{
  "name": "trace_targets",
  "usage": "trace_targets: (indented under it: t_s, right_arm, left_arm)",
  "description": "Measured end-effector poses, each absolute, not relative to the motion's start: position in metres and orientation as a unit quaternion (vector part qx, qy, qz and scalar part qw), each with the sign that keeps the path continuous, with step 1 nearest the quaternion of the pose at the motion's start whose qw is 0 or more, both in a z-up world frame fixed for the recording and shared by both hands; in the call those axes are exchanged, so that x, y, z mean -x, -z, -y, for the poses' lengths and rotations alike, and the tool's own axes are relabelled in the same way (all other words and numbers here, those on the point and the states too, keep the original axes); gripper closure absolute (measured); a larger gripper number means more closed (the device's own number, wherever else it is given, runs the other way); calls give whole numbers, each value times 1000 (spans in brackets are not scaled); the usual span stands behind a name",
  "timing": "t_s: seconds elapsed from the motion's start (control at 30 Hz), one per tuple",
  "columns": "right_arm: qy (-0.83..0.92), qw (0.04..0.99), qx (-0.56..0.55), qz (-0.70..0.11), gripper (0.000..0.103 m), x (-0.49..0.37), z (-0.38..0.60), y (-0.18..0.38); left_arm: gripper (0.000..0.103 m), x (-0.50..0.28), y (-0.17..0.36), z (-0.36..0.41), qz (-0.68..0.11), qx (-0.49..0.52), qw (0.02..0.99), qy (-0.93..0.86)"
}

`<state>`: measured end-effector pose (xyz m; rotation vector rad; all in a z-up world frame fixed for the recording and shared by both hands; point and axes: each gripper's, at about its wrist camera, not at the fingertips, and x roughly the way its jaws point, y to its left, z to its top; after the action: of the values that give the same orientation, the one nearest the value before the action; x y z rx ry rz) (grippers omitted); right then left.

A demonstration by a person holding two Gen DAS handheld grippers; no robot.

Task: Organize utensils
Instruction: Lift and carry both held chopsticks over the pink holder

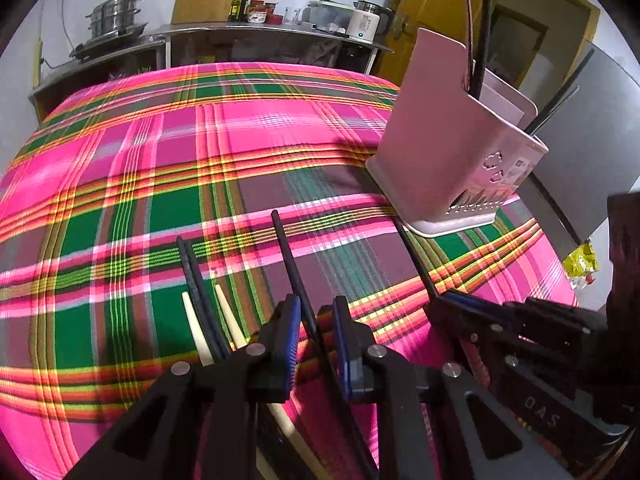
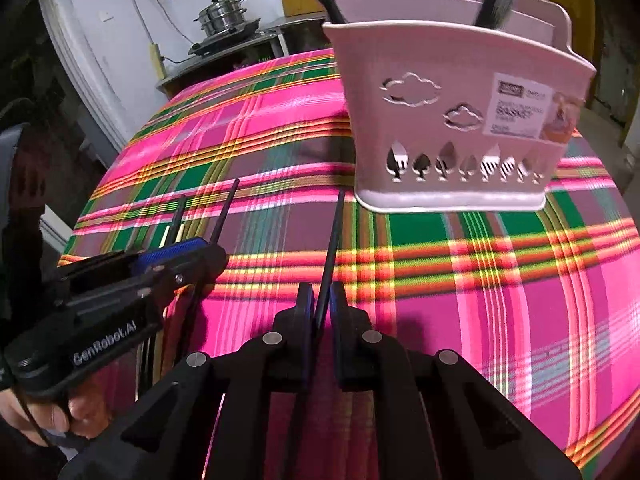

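Left gripper (image 1: 314,320) clamped on a black chopstick (image 1: 290,256), right gripper (image 2: 320,308) clamped on another black chopstick (image 2: 334,236), pink utensil basket (image 2: 460,120) upright on plaid tablecloth (image 1: 140,184), loose chopsticks (image 1: 200,304) beside left gripper.

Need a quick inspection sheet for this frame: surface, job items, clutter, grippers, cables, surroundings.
Surface: table under a pink-green plaid cloth.
Job's things: pink utensil basket stands upright on the cloth, dark chopsticks already inside. Loose black chopsticks and cream chopsticks lie on the cloth.
Clutter: yellow wrapper beyond the table edge.
Grippers: left gripper shut on a black chopstick; right gripper shut on another black chopstick.
Cables: wall cord running down to a cream plug near the stove; none on the table.
Surroundings: steel steamer pot, bottles and a white kettle on a back counter.
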<state>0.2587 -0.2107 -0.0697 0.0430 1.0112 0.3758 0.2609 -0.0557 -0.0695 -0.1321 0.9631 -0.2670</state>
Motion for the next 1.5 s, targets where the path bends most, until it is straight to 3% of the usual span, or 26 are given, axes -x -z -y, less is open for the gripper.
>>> trace_targets:
  t_s: [0.17,0.43,1.1,1.5]
  right_arm:
    - [-181,857,-23,-482,95,-269,208,70]
    - [-196,853,-26,-482,97,-272,205,65]
    - [-215,898,-45,-382,98,-219,226,-40]
    - [-214,912,-49,-346,98,-197,238,-75]
  left_arm:
    - [93,-263,69,55,-463,54,876,122]
    - [95,-263,65,48,-471,84,869,128]
    - [98,-207,-61,32,-363,101,909,179]
    - [98,-192,-94,44,-346,85,914,195]
